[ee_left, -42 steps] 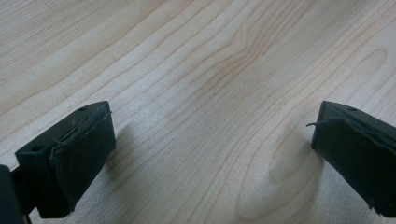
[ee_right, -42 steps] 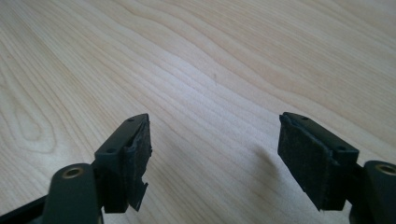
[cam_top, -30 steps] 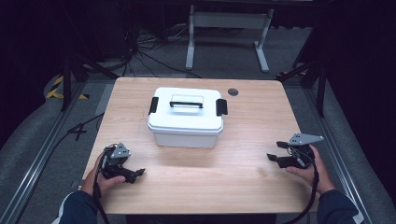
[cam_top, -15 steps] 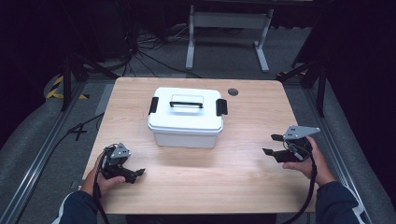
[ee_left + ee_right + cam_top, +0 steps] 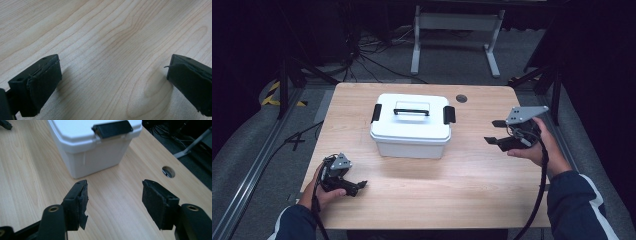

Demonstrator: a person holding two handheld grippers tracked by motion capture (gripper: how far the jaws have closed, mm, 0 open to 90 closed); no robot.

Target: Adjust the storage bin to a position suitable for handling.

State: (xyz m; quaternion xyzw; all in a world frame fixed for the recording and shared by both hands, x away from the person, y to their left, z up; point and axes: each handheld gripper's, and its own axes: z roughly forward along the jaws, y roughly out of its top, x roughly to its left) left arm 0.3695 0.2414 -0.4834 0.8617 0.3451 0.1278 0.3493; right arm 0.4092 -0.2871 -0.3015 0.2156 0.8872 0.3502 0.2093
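Item one: a white lidded storage box (image 5: 411, 126), standing upright near the middle of the wooden table (image 5: 452, 195), somewhat toward its far edge. We record a black carry handle (image 5: 411, 111) lying flat on the lid and a black latch on each short end, the left latch (image 5: 376, 113) and the right latch (image 5: 449, 114), both folded down against the lid. In the right gripper view the box (image 5: 92, 150) sits ahead of the jaws and well apart from them, with the right latch (image 5: 112, 129) facing the camera.

Item two: the right gripper (image 5: 497, 132), held in the person's right hand (image 5: 537, 145) above the table to the right of the box, pointing toward it. We note its jaws spread wide with bare tabletop between them; nothing is gripped. A grey three-cornered plate (image 5: 524, 114) tops it, and a black cable (image 5: 539, 190) trails back along the forearm.

Item three: the left gripper (image 5: 358, 186), held in the person's left hand (image 5: 324, 190) low at the near left of the table, well apart from the box. In the left gripper view we see its jaws wide apart over plain wood grain (image 5: 112, 50), holding nothing.

Item four: a round cable hole (image 5: 461, 98) in the tabletop, beyond the box's right end; also seen in the right gripper view (image 5: 168, 171).
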